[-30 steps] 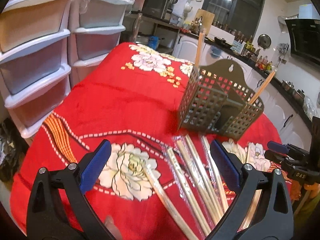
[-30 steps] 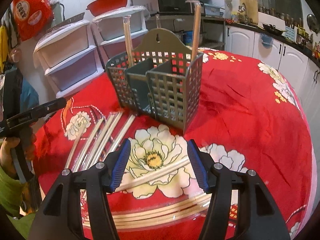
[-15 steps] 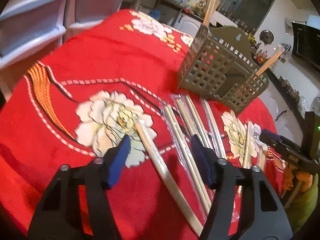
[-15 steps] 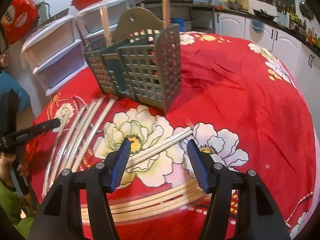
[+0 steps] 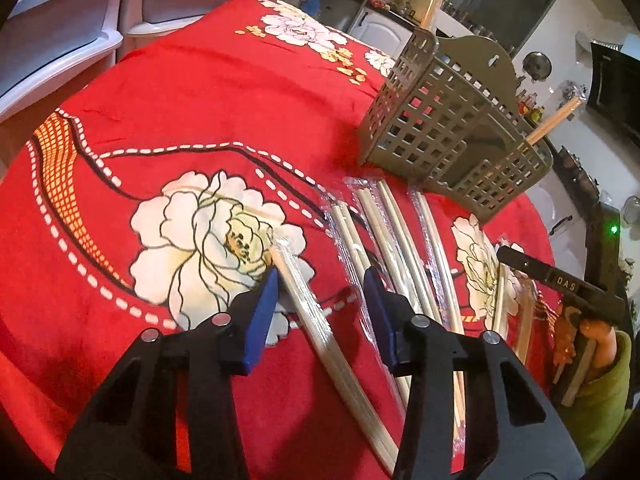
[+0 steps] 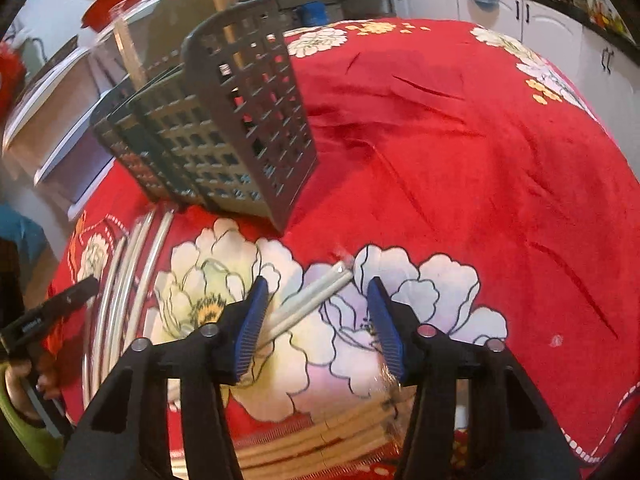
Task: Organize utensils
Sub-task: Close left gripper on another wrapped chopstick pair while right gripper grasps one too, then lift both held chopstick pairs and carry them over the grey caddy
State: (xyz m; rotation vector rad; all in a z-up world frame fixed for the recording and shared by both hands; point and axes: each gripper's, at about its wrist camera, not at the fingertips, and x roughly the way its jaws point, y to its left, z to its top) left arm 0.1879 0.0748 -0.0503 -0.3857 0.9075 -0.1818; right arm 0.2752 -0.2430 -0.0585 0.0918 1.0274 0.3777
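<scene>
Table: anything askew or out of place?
Mostly wrapped chopsticks lying loose on the red cloth instead of in the grey holder, which has only two pairs standing in it. One pair lies at an angle apart from the row, between the right gripper's open jaws. Nothing damaged.

The left gripper, jaws just closing, straddles a wrapped chopstick pair on the red cloth near the holder.

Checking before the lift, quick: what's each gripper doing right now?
Left gripper: open, closing around a wrapped chopstick pair.
Right gripper: open, closing around another wrapped pair.
</scene>
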